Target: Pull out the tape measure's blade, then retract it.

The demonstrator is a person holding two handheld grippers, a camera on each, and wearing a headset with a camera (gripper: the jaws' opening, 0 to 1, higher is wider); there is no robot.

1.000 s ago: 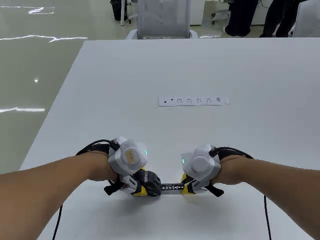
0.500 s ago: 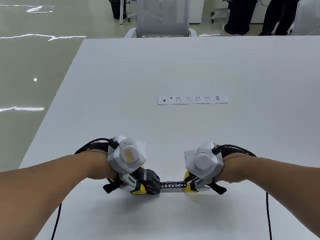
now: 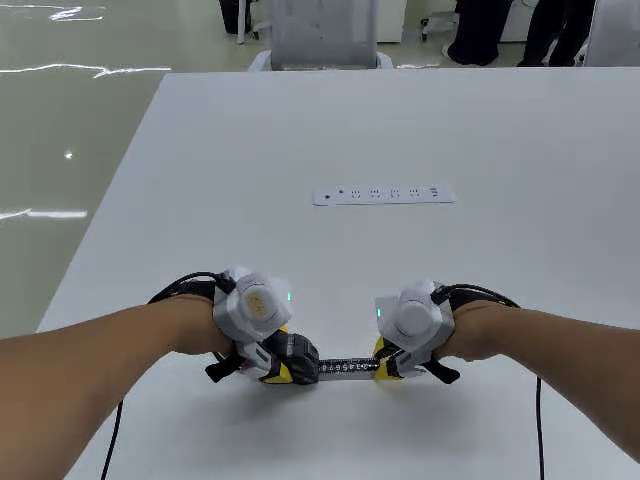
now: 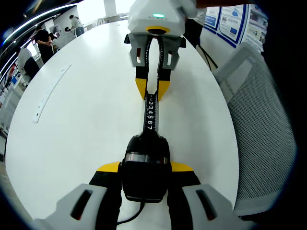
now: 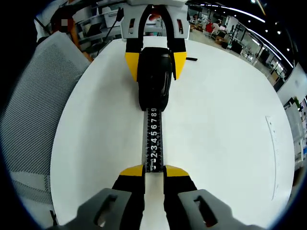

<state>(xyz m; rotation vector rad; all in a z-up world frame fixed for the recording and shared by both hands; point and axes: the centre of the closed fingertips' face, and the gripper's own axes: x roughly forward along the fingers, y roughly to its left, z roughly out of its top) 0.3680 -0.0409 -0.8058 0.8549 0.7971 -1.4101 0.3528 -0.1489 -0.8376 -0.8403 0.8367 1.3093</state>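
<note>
site: open-plan office or lab | table (image 3: pixel 500 130): long, white, power strip (image 3: pixel 383 195) on it | chair (image 3: pixel 325 30): mesh, at table's far end | floor (image 3: pixel 70 120): glossy, left of table | people (image 3: pixel 500 30): standing beyond table's far end | posters (image 4: pixel 230 21): on wall past table | strip lights (image 5: pixel 244 12): overhead

Glossy black plastic tape measure case (image 4: pixel 145 165); blade (image 5: pixel 153 139) probably metal; table (image 3: pixel 400 130) smooth.

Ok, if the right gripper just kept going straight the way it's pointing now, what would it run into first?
Most likely the tape measure's black case. It lies straight ahead along the blade that the right gripper is pinching, and the left gripper holds it. Nothing else sits in between.
</note>
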